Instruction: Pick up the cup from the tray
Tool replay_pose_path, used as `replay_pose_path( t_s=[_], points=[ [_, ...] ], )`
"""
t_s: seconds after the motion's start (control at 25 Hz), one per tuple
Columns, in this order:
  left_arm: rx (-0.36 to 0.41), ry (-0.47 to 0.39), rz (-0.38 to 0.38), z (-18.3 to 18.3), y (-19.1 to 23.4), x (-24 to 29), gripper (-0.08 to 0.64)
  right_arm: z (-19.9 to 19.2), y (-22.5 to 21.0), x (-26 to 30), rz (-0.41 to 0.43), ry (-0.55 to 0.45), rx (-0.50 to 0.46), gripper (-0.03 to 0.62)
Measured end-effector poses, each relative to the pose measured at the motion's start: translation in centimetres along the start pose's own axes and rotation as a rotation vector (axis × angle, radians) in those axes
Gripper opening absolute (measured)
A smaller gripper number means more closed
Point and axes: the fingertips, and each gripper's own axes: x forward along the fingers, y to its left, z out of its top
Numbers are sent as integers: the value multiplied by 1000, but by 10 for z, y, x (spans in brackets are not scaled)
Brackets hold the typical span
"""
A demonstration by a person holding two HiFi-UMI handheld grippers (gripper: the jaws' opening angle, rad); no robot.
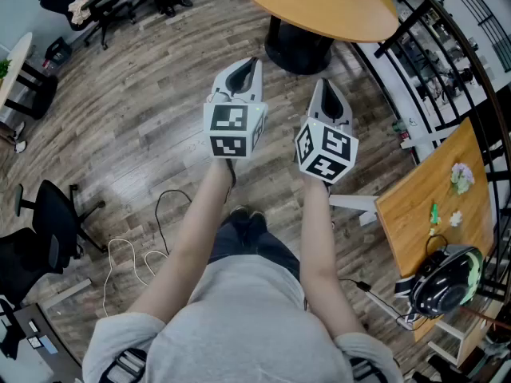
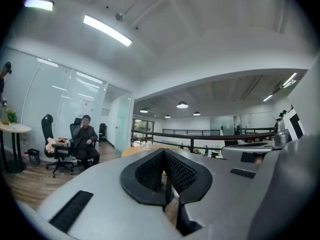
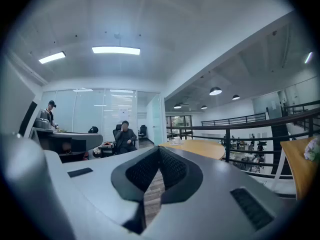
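The task looks unstarted. Over the wooden floor (image 1: 144,118), well short of the round surface (image 1: 319,2), the left gripper (image 1: 247,64) and right gripper (image 1: 328,86) are both pressed together, empty. Tiny white things (image 3: 176,141) on that surface may be the cup.

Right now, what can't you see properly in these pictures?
- The cup and tray: the right gripper view shows only tiny white bits on the round table, too small to tell.
- The table's far side: cut off by the head view's top edge.
- The seated person: face blurred over in both gripper views.
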Motion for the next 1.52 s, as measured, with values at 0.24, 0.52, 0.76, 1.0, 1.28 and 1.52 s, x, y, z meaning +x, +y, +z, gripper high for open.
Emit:
replay_pose_path(
  t_s=[0.24, 0.52, 0.76, 1.0, 1.28, 1.52],
  points=[
    [3, -3, -5, 2, 0, 4, 6, 2, 2, 4, 1, -5, 1, 4],
    [1, 2, -5, 0, 3, 8, 6, 4, 1, 8, 1, -10, 4, 5],
    [1, -4, 0, 0, -1, 12, 6, 3, -6, 9, 4, -16, 8, 5],
    [-4, -11, 4, 1, -11, 25, 6, 6, -22, 13, 16, -22, 19, 5],
    [-8, -19, 6, 2, -26, 36, 6, 5, -44, 15, 16, -20, 21, 5],
    [-8, -15, 3, -1, -30, 45, 6, -3, -51, 21, 11, -6, 15, 5]
  ],
)
